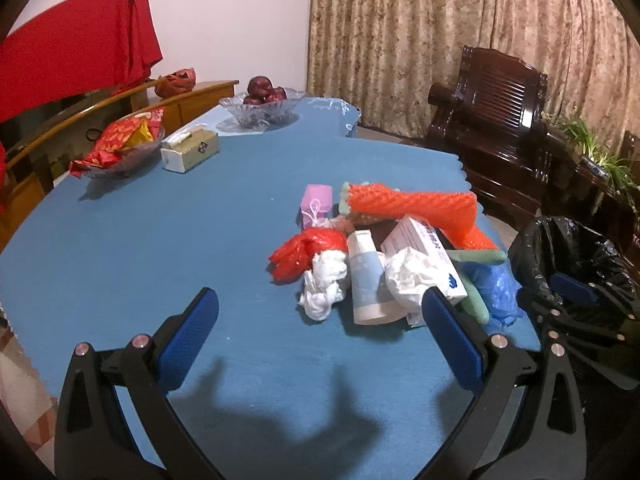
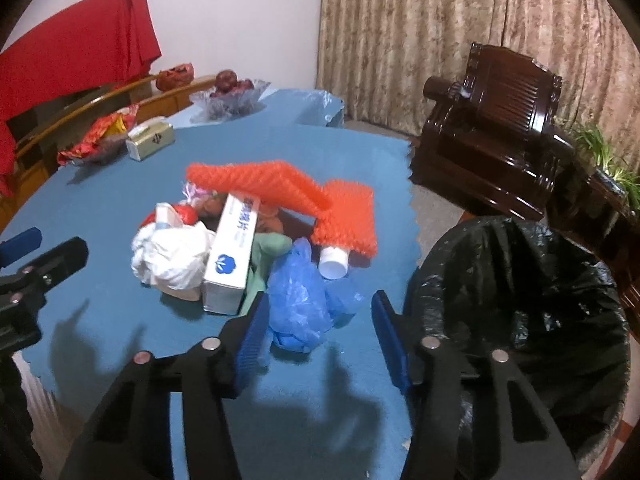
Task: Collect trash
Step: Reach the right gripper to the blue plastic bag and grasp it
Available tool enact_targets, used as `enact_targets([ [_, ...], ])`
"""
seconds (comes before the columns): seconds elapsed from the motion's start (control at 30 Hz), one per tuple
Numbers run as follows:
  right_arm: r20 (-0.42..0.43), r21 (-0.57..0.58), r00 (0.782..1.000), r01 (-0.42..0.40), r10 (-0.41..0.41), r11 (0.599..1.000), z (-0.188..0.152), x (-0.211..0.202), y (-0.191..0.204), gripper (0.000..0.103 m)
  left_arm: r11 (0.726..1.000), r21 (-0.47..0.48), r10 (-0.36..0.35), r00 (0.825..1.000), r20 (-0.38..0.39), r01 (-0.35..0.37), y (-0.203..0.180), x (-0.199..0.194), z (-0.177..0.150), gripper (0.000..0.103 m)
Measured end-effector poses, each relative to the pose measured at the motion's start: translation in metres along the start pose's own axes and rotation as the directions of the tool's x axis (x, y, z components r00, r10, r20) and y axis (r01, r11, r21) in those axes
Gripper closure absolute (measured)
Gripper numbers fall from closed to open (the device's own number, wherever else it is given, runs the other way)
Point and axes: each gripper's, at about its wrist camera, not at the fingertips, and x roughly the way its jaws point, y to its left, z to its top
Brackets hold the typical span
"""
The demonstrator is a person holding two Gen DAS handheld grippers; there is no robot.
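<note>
A: Nearest first. Left gripper (image 1: 320, 312), jaw state?

B: Spread wide, nothing between the 2 blue pads. It hangs over bare blue tablecloth (image 1: 140, 248), shadow beneath. Its right pad overlaps the near edge of the trash pile in the left wrist view; contact cannot be told.

A: Right gripper (image 2: 318, 312)?

B: Also spread and holding nothing. In the right wrist view a crumpled blue plastic bag (image 2: 298, 292) sits between and just beyond the 2 fingers. Whether the pads touch it, I cannot tell.

A: Trash position?

B: 1 heap near the table's right edge. Logged: blue bag nearest the right gripper; white carton with blue print (image 2: 232, 256) beside it; crumpled white tissue (image 2: 172, 256) left of the carton; a green glove (image 1: 476, 258) under the carton; a white tube (image 1: 366, 280); a red plastic bag (image 1: 304, 250); orange foam netting (image 2: 288, 192) draped over the far side; a small pink box (image 1: 318, 204) behind.

A: Bin?

B: Black-lined trash bin (image 2: 520, 300) just off the table's right edge, open-topped, beside the right gripper.

A: Farther back?

B: A tissue box (image 1: 191, 152), a glass dish of red snack packets (image 1: 120, 148), a glass fruit bowl (image 1: 262, 106), then a dark wooden armchair (image 2: 492, 152) before patterned curtains (image 2: 440, 32).
</note>
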Motion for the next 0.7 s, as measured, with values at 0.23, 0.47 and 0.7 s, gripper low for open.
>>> enact_targets([
  [0.23, -0.058, -0.017, 0.998, -0.027, 0.026, 0.999, -0.005, 0.028, 0.001, 0.066, 0.999, 0.037, 0.003, 1.000, 0.003, -0.003, -0.007, 0.012, -0.002, 0.006],
  [0.47, -0.066, -0.022, 0.989, -0.136, 0.134, 0.990, -0.002, 0.029, 0.005, 0.095, 0.998, 0.057, -0.026, 0.999, -0.021, 0.027, -0.018, 0.022, -0.003, 0.023],
  [0.7, -0.029, -0.006, 0.991, -0.133, 0.133, 0.991, 0.007, 0.004, -0.006, 0.098, 0.994, 0.080, -0.072, 0.997, -0.027, 0.074, -0.035, 0.029, -0.002, 0.032],
])
